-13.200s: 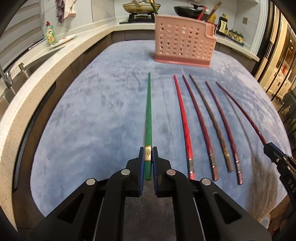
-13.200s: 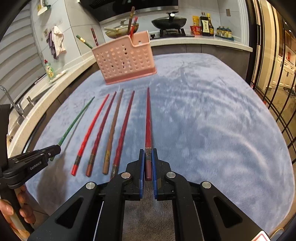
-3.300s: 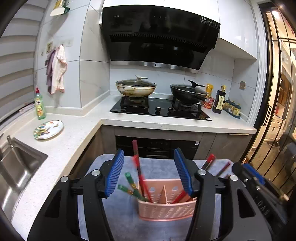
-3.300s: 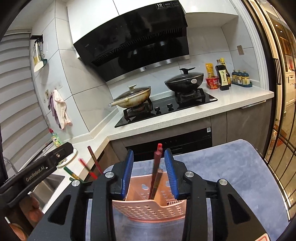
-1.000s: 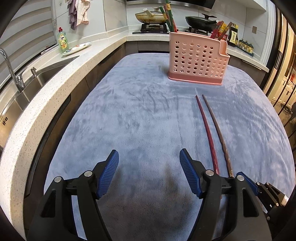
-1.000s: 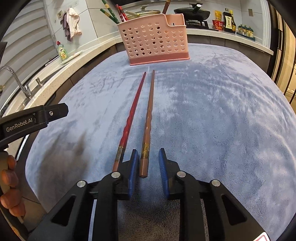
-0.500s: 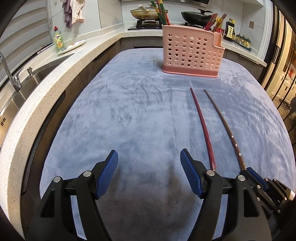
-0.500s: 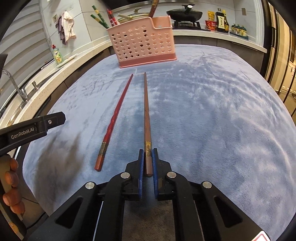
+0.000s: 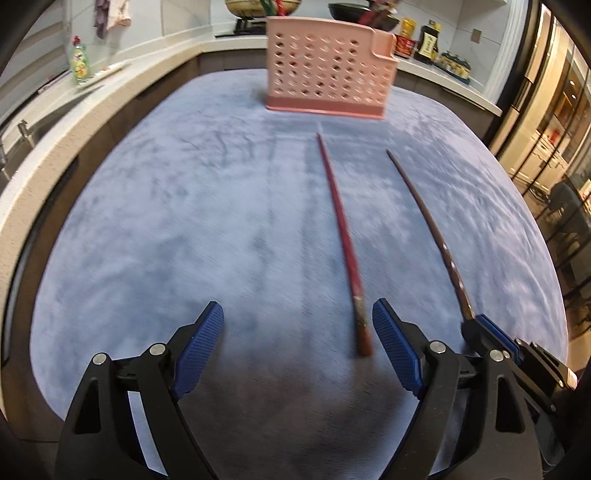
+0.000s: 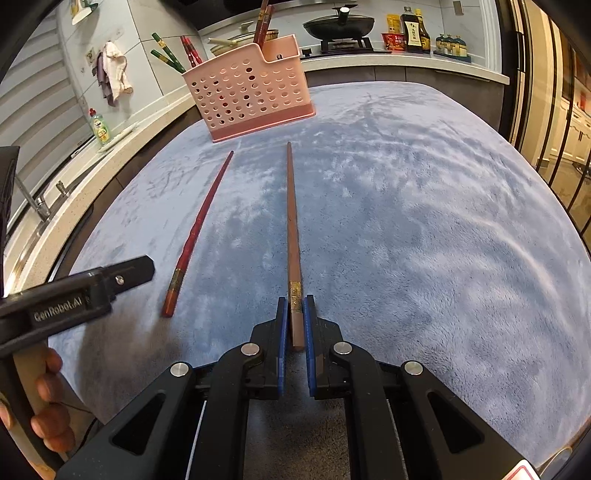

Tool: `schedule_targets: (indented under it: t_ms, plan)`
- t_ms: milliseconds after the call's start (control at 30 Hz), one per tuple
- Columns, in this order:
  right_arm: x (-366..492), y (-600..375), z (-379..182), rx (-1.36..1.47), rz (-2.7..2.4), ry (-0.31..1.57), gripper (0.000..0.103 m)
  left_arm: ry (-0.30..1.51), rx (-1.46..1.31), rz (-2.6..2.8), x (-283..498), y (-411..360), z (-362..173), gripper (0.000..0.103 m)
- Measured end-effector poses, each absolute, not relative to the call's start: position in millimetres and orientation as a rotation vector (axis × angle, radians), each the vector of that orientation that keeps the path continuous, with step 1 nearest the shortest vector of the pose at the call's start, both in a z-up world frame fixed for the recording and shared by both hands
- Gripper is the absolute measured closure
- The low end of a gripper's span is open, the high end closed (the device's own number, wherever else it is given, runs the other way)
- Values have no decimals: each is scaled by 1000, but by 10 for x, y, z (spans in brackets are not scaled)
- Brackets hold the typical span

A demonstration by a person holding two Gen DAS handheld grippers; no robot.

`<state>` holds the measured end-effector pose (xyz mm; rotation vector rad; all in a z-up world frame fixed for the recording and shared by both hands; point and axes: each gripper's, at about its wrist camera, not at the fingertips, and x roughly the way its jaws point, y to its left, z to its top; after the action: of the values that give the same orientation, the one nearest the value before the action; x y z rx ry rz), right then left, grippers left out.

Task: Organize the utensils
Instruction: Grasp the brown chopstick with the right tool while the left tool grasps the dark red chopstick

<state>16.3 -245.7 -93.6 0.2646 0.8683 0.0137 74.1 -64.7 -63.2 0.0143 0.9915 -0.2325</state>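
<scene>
A red chopstick [image 9: 343, 229] and a brown chopstick [image 9: 424, 206] lie side by side on the blue-grey mat [image 9: 184, 221], pointing at the pink perforated holder [image 9: 328, 70]. My left gripper [image 9: 297, 314] hangs low over the mat with its jaws opening; the red chopstick's thick end lies between them near the right finger, untouched. My right gripper [image 10: 295, 306] is shut on the brown chopstick [image 10: 291, 214] at its gold-banded end. The holder [image 10: 251, 96] has green, red and brown chopsticks standing in it.
A light stone counter [image 10: 74, 192] with a tap curves along the mat's left side. A dish soap bottle [image 10: 99, 127] stands on it. Behind the holder are a black pan [image 10: 340, 22] and sauce bottles [image 10: 413, 27]. A person's hand [image 10: 48, 387] holds the left gripper.
My right gripper closed on the brown chopstick's end. My left gripper moved forward and right, lower over the mat, and its jaws spread wider, now bracketing the red chopstick's end.
</scene>
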Motion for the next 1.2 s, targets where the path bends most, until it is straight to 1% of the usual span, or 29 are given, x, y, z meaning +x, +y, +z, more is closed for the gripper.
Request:
schedule_targets:
  t_ms: [167,200,367,433,467,567,633,667,733,767,800,833,1200]
  plan:
    - [154,-2467,-942,268,17,868,95,1012,29,-247,737,-771,-750,26]
    - [149,-2469,-943,268,17,868,95,1017,33,-245,746,-788,-773,29]
    - [138,-2467,-946,269,18,867,95,1012,59,-227,753,-814,-820,35]
    - [139,-2467,-946,270,17,867,95,1010,68,-223,753,-810,-818,41]
    - [137,-2466,-947,270,17,867,95,1010,71,-221,755,-806,-817,43]
    - [141,-2470,-947,269,17,867,95,1008,79,-214,752,-788,-812,53]
    - [141,-2470,-947,270,18,867,95,1007,83,-218,748,-782,-803,64]
    - [141,-2470,-947,270,17,867,95,1008,83,-219,749,-778,-802,67]
    - [136,-2466,-948,268,16,867,95,1009,83,-224,750,-769,-796,79]
    - [136,-2467,-948,269,17,867,95,1010,83,-225,749,-765,-794,82]
    - [136,-2467,-948,269,17,867,95,1010,82,-229,748,-761,-790,89]
    - [136,-2467,-947,269,17,867,95,1012,80,-235,746,-757,-786,93]
    - [102,-2451,-845,271,27,846,96,1013,36,-261,718,-645,-659,96]
